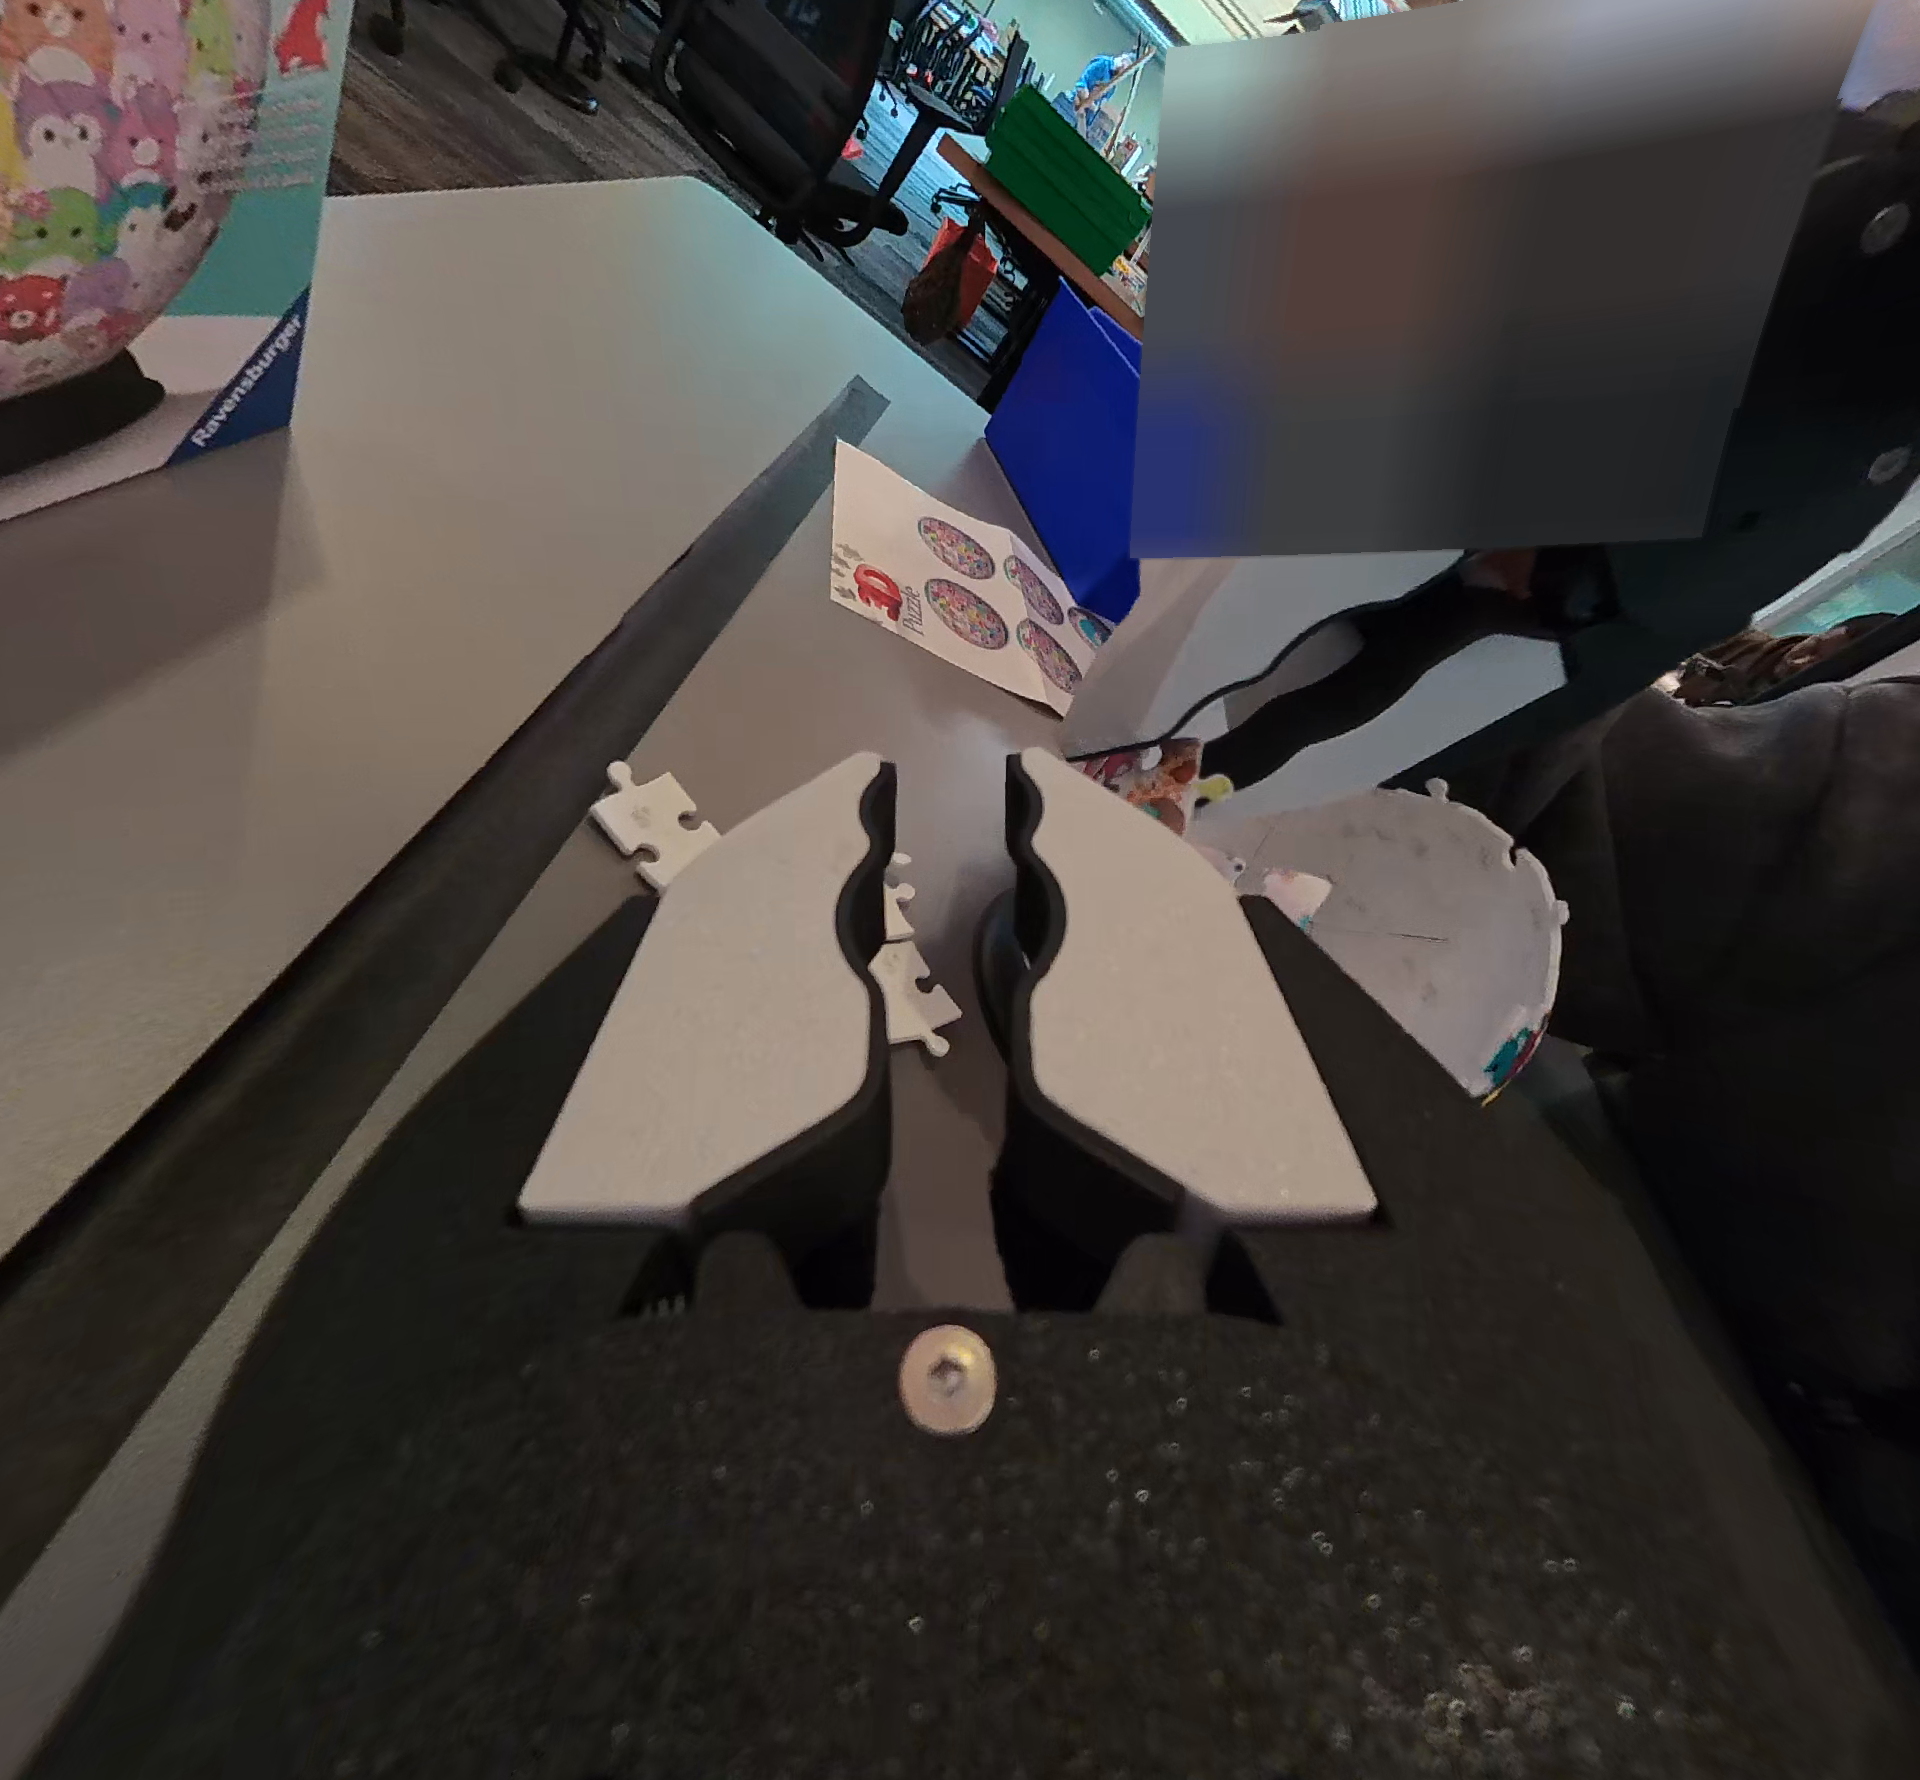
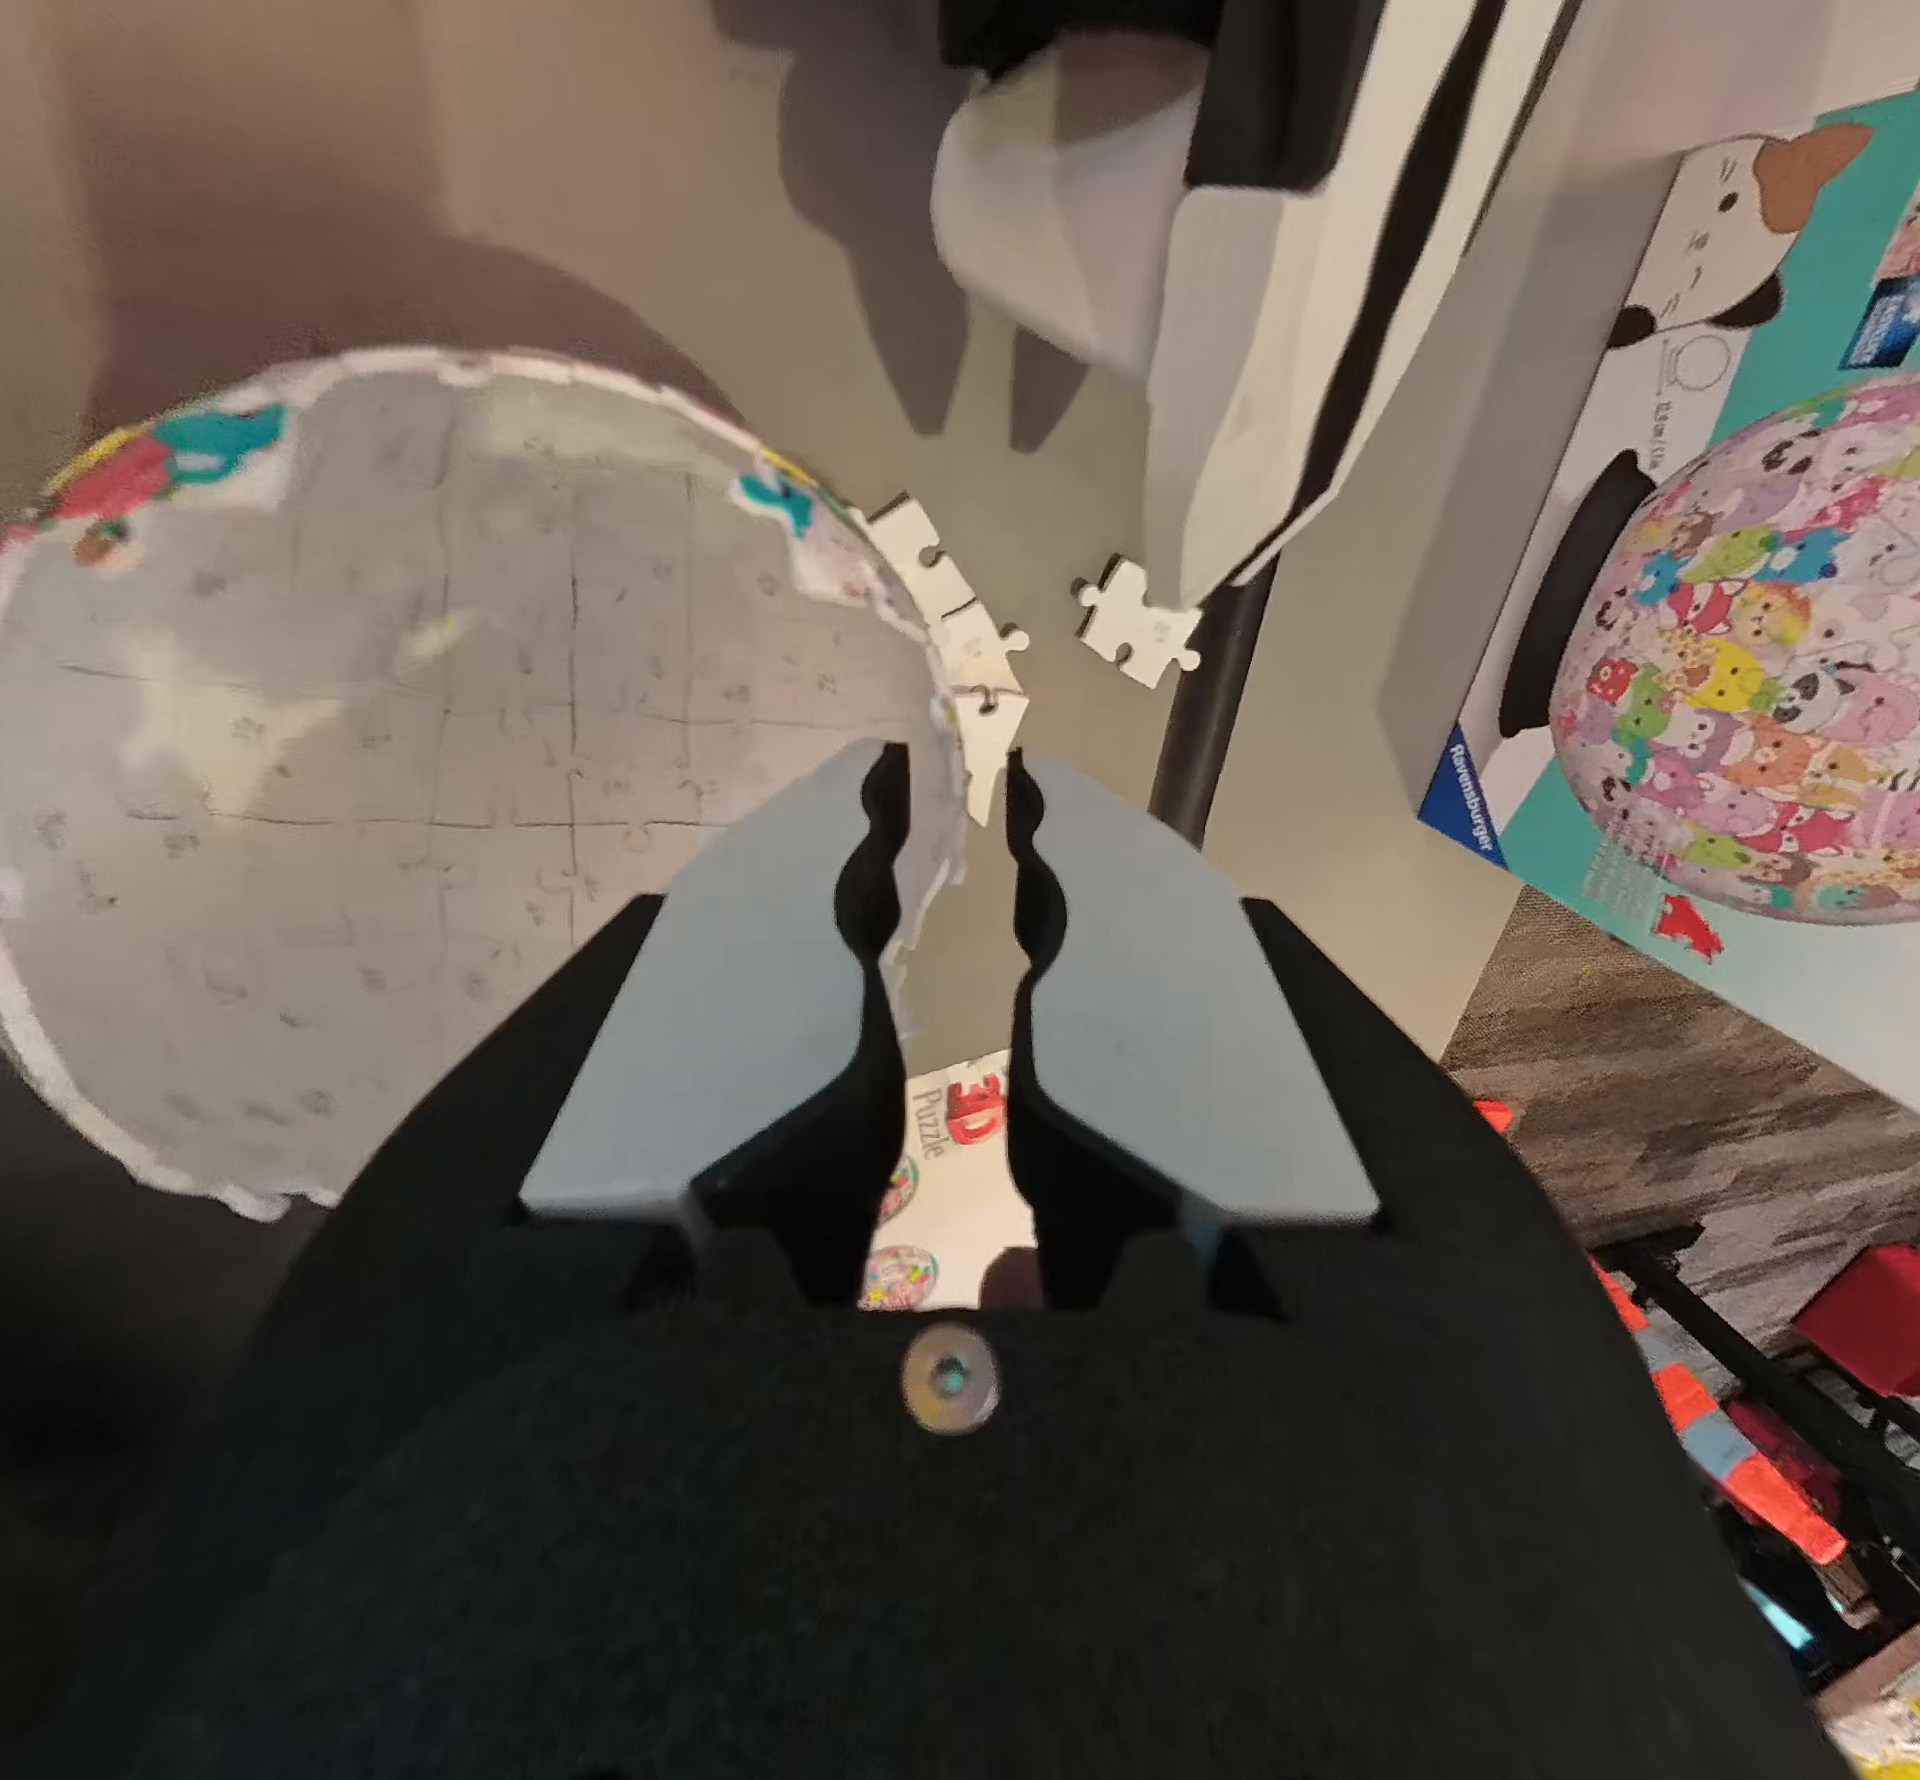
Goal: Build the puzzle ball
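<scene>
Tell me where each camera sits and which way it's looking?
Left wrist view: low on the left hand-held gripper, facing across the grey table; its fingers show.
Right wrist view: on the right hand-held gripper, facing down at the half-built puzzle ball; the other gripper shows farther off.
Both share the ball, the loose puzzle piece, the box and the leaflet.

Left claw, right claw: pale grey fingers; black textured bodies; silver screws.
</scene>
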{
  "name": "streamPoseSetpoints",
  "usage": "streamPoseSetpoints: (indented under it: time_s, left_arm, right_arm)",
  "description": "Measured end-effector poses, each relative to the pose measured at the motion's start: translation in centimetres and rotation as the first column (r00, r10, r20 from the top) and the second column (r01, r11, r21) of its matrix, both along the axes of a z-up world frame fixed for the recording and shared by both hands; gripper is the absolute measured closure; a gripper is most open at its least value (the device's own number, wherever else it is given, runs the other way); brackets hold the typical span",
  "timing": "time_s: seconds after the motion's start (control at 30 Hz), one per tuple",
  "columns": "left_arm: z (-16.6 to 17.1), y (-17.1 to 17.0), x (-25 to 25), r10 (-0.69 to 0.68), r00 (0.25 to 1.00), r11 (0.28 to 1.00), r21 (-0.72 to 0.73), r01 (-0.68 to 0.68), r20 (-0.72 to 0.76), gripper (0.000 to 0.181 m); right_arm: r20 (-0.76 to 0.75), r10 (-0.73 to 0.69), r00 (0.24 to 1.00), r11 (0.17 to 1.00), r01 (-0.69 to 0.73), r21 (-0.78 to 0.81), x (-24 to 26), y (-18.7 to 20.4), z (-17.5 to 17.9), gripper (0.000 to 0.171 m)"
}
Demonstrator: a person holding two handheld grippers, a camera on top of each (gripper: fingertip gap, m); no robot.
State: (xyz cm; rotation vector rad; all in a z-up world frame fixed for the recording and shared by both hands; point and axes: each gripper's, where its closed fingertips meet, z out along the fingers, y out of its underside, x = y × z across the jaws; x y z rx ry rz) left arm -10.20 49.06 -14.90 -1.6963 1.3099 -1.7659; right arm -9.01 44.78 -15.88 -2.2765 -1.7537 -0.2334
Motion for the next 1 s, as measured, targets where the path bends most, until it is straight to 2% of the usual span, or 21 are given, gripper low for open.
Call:
streamPoseSetpoints:
  time_s: [0.1,0.2,0.3,0.43,0.57,0.63,0.83,0.9,1.0]
  left_arm:
    - [0.0,-0.1,0.0,-0.009,1.000,1.000,-0.012,0.009,0.001,0.162]
    - [-0.1,-0.4,-0.1,-0.017,1.000,1.000,-0.020,0.017,-0.009,0.162]
    - [-0.8,-0.9,-0.2,-0.027,0.998,1.000,-0.017,0.027,-0.059,0.162]
    - [-2.7,-2.2,0.0,-0.068,0.980,0.995,0.064,0.081,-0.188,0.169]
    - [-2.9,-2.3,0.5,-0.092,0.975,0.993,0.051,0.104,-0.200,0.171]
    - [-2.5,-1.7,0.8,-0.087,0.981,0.996,0.013,0.091,-0.175,0.171]
    - [-1.2,-1.1,0.6,-0.099,0.992,0.994,-0.058,0.094,-0.084,0.170]
    - [-1.4,-1.1,0.6,-0.105,0.990,0.993,-0.062,0.100,-0.095,0.169]
    - [-1.7,-1.3,0.7,-0.115,0.987,0.992,-0.058,0.109,-0.116,0.168]
  right_arm:
    - [0.037,0.033,0.999,0.999,-0.031,-0.040,0.1,-0.1,0.5,0.154]
    - [0.008,0.056,0.998,0.997,-0.056,-0.047,-0.5,-0.1,2.3,0.152]
    - [-0.017,0.122,0.992,0.992,-0.121,0.036,-1.0,0.0,3.5,0.151]
    - [0.025,0.200,0.979,0.966,-0.202,0.160,-0.1,-0.7,2.7,0.142]
    - [0.003,0.240,0.971,0.943,-0.234,0.238,-0.5,0.2,2.5,0.136]
    - [-0.043,0.247,0.968,0.950,-0.233,0.210,-0.8,0.8,2.3,0.137]
    - [-0.156,0.276,0.948,0.953,-0.291,-0.083,-1.6,-0.7,1.8,0.140]
    - [-0.078,0.304,0.950,0.951,-0.307,-0.032,-1.0,-0.3,1.8,0.139]
    - [-0.044,0.355,0.934,0.935,-0.354,0.033,-1.2,-0.3,1.6,0.143]
